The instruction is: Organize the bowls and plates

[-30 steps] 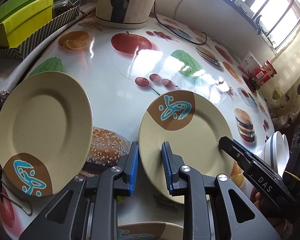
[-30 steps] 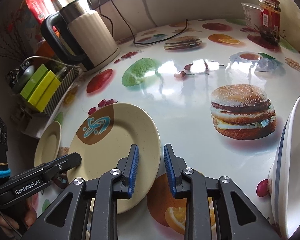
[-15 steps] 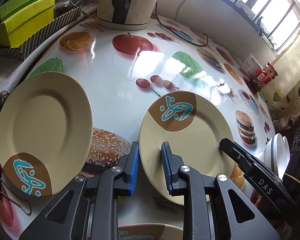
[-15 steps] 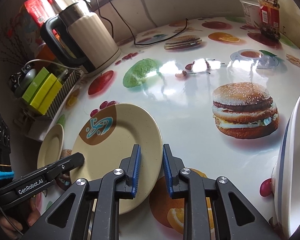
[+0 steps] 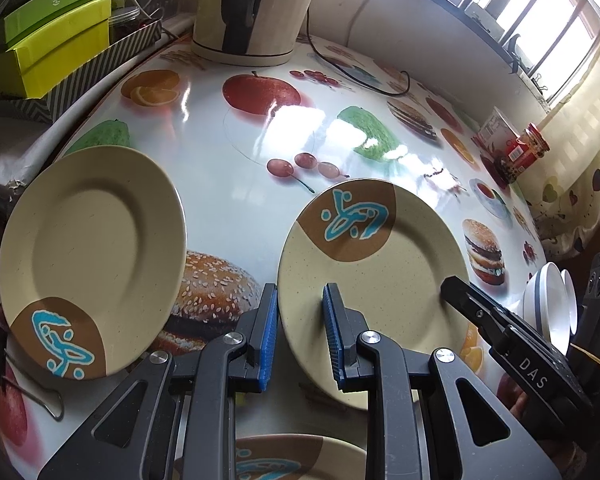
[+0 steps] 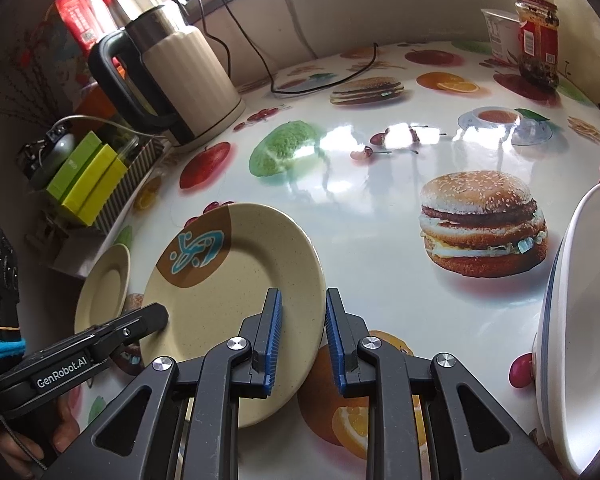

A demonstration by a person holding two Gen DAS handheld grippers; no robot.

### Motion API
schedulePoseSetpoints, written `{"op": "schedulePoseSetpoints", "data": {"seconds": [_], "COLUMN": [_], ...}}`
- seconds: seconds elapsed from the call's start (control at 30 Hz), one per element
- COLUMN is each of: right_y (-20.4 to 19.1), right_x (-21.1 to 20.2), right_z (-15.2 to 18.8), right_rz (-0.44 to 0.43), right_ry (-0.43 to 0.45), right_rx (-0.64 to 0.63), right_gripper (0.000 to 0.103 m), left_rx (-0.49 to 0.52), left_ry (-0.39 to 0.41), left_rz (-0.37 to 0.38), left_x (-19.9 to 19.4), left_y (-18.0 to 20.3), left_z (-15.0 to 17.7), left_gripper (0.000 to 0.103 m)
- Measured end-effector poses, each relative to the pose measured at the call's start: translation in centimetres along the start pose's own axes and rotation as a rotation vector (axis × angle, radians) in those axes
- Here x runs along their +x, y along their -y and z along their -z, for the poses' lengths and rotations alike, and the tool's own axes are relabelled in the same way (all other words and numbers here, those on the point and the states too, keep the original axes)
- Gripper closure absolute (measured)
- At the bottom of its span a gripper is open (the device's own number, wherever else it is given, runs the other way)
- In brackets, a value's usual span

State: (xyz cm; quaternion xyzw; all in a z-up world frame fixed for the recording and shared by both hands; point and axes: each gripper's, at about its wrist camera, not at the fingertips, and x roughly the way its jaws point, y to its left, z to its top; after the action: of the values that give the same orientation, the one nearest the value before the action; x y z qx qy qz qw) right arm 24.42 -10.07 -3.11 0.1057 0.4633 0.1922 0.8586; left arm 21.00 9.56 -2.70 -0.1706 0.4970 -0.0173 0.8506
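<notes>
A beige plate (image 5: 380,264) with a brown and blue mark lies on the table between both grippers; it also shows in the right wrist view (image 6: 228,280). My left gripper (image 5: 299,332) is open with the plate's left rim between its pads. My right gripper (image 6: 300,332) is open with the plate's right rim between its pads. A second beige plate (image 5: 88,256) lies at the left. A third plate (image 5: 300,456) shows partly under the left gripper. White bowls (image 6: 580,320) stand at the right edge.
A cream kettle (image 6: 180,80) with a cord stands at the back. Green and yellow boxes (image 5: 52,40) sit in a striped tray at the back left. A red-lidded jar (image 6: 536,36) and a carton stand at the far right.
Both grippers have edged a little forward around the plate's rim. The plate has not visibly moved.
</notes>
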Motion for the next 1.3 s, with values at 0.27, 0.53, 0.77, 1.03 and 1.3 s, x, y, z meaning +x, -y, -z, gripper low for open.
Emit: {"op": "schedulePoseSetpoints", "data": {"seconds": [0.27, 0.53, 0.77, 1.03, 1.3], "right_y": [-0.4, -1.3, -2.2, -3.3, -3.9], "right_x": [-1.2, -2.7, -3.9, -5.1, -5.7], "right_z": [0.4, 1.2, 2.2, 3.7, 5.2], "right_rz": [-0.009, -0.02, -0.034, -0.046, -0.059], "right_ry": [0.007, 0.012, 0.009, 0.003, -0.013], "right_rx": [-0.009, -0.032, -0.046, -0.066, -0.074], "right_gripper": [0.082, 0.082, 0.083, 0.083, 0.083], "left_rx": [-0.005, -0.005, -0.014, -0.031, -0.039], "left_ry": [0.016, 0.035, 0.048, 0.056, 0.06], "left_rz": [0.003, -0.001, -0.005, -0.009, -0.015], "left_x": [-1.4, -3.2, -4.6, -6.0, -6.9], "left_y": [-0.1, -0.4, -0.9, -1.6, -2.2], "left_z": [0.6, 1.8, 3.0, 4.7, 6.3], "left_gripper": [0.08, 0.08, 0.08, 0.08, 0.08]}}
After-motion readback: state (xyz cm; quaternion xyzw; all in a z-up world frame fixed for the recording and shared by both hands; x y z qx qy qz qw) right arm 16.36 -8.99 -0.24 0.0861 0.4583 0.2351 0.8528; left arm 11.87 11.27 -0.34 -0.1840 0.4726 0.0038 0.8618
